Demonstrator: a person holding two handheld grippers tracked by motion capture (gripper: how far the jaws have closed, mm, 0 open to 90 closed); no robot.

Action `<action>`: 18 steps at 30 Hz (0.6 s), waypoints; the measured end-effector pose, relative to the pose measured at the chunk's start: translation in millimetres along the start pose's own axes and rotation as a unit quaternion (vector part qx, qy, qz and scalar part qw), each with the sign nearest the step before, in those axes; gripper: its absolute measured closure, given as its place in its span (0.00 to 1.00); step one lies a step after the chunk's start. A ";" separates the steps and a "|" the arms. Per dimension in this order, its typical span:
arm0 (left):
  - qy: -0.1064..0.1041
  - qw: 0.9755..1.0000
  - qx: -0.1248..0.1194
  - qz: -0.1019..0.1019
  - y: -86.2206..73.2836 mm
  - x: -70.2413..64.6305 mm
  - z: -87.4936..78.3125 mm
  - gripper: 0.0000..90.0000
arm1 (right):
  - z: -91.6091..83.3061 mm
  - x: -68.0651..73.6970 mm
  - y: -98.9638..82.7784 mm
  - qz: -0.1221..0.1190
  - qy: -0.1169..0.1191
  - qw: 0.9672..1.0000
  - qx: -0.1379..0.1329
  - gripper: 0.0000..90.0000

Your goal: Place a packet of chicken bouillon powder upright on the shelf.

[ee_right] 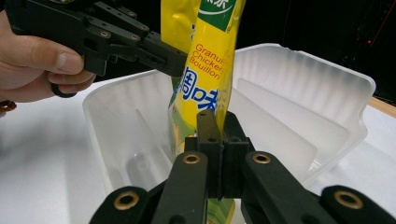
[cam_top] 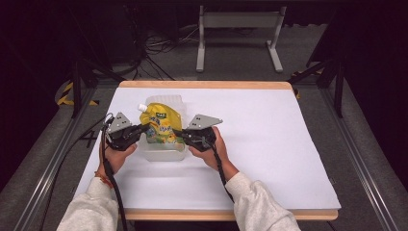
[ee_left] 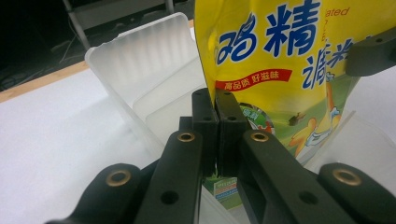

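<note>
Holding a yellow bouillon pouch (cam_top: pixel 161 124) upright between our two grippers, we list what is on the surface (cam_top: pixel 269 144).

Left gripper (cam_top: pixel 144 128): jaws pressed together on the pouch's left edge; in the left gripper view the yellow film (ee_left: pixel 280 60) runs straight into the seam between the pads, with the printed face spreading to the right of the jaws.

Right gripper (cam_top: pixel 177 132): jaws likewise pinching the pouch, on its opposite edge; in the right gripper view the pouch (ee_right: pixel 205 88) rises narrow and edge-on directly above the closed jaws, and the left gripper (ee_right: pixel 175 63) bites it higher up, to the upper left of our jaws.

Pouch: white cap at its top corner, lower end down inside a translucent plastic container (cam_top: pixel 163 153).

Container: frosted, with inner dividers (ee_right: pixel 275 126) beyond and to the right of the right jaws; its rim (ee_left: pixel 135 42) stands beyond and left of the left jaws. It rests on the white surface, beneath and between both grippers.
</note>
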State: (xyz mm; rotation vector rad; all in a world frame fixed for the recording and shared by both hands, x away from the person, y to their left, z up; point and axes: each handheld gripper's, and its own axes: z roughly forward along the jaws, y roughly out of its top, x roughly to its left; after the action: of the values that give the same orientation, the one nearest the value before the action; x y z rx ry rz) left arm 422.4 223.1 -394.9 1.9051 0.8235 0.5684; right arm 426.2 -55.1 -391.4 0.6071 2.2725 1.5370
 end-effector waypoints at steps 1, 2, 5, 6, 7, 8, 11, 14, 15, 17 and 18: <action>0.000 1.000 0.000 0.000 0.0 0.0 0.0 0.98 | -0.1 0.0 0.1 -0.001 -0.001 1.000 0.001 0.99; 0.000 1.000 0.000 0.002 0.0 -0.1 0.2 0.98 | -0.1 0.0 0.1 -0.001 -0.001 1.000 0.001 0.99; 0.000 1.000 0.000 0.002 -0.6 0.0 0.5 0.98 | 0.0 -0.1 0.0 -0.002 -0.001 1.000 0.001 1.00; 0.000 1.000 0.000 0.000 -1.0 0.0 0.7 0.98 | 0.0 0.1 0.0 -0.001 -0.001 1.000 0.002 1.00; 0.000 1.000 0.000 0.001 -1.1 0.0 0.8 0.98 | 0.1 0.3 0.0 -0.003 -0.002 1.000 0.002 1.00; -0.001 1.000 0.000 0.002 -1.1 0.2 1.0 0.98 | 0.3 0.3 -0.1 -0.003 -0.002 1.000 0.002 1.00; -0.001 1.000 0.001 0.002 -1.5 0.4 1.2 0.98 | 0.5 0.4 -0.5 -0.002 -0.002 1.000 0.000 1.00; 0.001 1.000 0.003 0.001 -1.3 0.1 1.2 0.98 | 0.3 0.7 -0.4 -0.002 -0.004 1.000 0.002 0.99; 0.003 1.000 0.004 0.002 -1.1 0.0 1.0 0.97 | 0.5 0.8 -0.3 -0.002 -0.003 1.000 0.001 0.99; 0.006 1.000 0.005 0.002 -0.7 -0.8 0.9 0.97 | 0.2 1.1 0.0 -0.003 -0.004 1.000 0.002 0.99; 0.007 1.000 0.005 0.001 -0.3 -1.6 1.1 0.97 | 0.1 1.1 0.0 -0.003 -0.004 1.000 0.002 0.99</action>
State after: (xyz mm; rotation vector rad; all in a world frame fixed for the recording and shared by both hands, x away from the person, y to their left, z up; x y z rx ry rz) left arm 422.0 221.4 -395.7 1.9134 0.8359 0.5796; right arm 425.3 -54.4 -391.5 0.6065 2.2705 1.5236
